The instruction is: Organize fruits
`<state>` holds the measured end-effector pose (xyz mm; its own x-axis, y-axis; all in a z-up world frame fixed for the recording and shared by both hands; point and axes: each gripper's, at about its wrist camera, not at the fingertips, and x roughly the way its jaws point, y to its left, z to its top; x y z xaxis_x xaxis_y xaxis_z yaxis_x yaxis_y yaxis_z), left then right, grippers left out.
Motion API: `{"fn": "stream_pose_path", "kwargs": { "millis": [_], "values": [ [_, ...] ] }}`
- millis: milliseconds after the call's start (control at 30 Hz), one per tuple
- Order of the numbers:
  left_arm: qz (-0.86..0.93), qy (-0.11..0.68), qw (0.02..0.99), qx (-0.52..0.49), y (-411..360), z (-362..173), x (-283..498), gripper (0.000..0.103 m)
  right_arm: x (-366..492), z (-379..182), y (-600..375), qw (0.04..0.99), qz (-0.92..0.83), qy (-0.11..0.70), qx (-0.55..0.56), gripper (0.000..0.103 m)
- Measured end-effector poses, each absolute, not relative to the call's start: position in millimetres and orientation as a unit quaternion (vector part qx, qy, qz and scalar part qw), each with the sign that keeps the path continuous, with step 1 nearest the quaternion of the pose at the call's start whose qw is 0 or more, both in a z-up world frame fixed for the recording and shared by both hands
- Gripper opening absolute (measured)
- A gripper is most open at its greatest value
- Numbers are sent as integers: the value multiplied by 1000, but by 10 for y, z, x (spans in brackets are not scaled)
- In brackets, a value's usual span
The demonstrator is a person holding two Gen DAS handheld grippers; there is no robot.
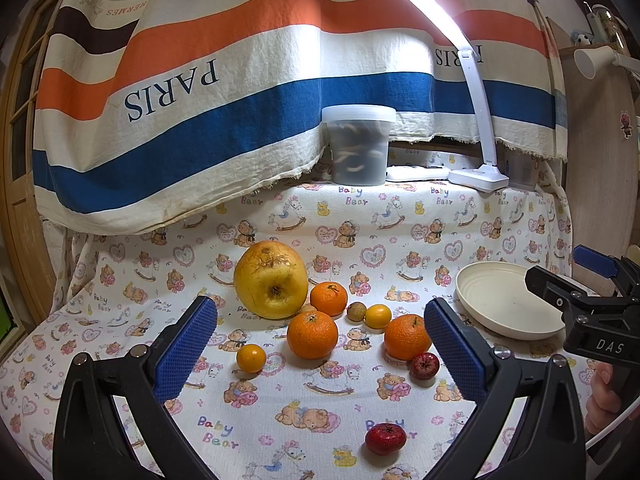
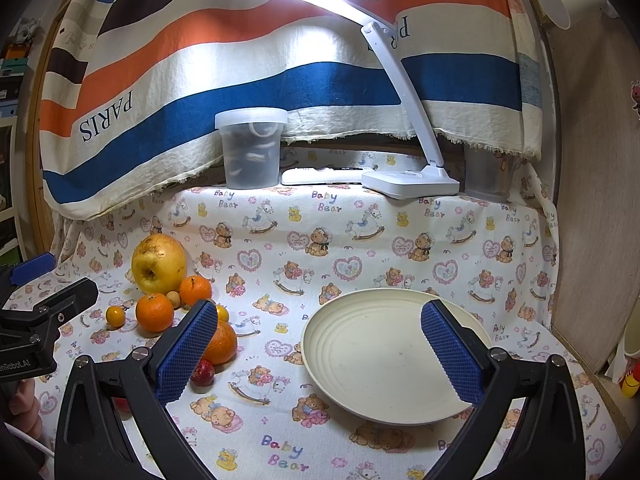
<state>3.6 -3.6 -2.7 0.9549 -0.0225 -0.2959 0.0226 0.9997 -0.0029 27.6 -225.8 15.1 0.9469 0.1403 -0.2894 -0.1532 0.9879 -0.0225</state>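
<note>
both grippers hang above the cloth with jaws wide apart, holding nothing: left gripper (image 1: 320,344) over the fruits, right gripper (image 2: 320,344) over the cream plate (image 2: 340,344). nearest lies a red fruit (image 1: 385,438), then three oranges (image 1: 312,334), farthest the big yellow pomelo (image 1: 271,279).

The left wrist view looks forward between its spread blue fingers (image 1: 188,348), low and near over the fruit cluster, with the pomelo (image 1: 271,280) ahead and the plate (image 1: 508,300) at the right edge. The right wrist view sits further right, low and near the plate (image 2: 396,354), fruit at its left. Both share the bear-print cloth (image 1: 320,408), the lamp (image 2: 408,176) and the far striped drape (image 2: 240,80).
</note>
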Motion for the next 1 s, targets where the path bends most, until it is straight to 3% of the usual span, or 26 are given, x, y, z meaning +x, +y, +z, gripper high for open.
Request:
{"fn": "stream_pose_path", "kwargs": {
  "millis": [1000],
  "values": [
    [-14, 147, 989, 6, -46, -60, 6, 103, 246, 140, -2279, 987, 74, 141, -24, 102]
  ]
}}
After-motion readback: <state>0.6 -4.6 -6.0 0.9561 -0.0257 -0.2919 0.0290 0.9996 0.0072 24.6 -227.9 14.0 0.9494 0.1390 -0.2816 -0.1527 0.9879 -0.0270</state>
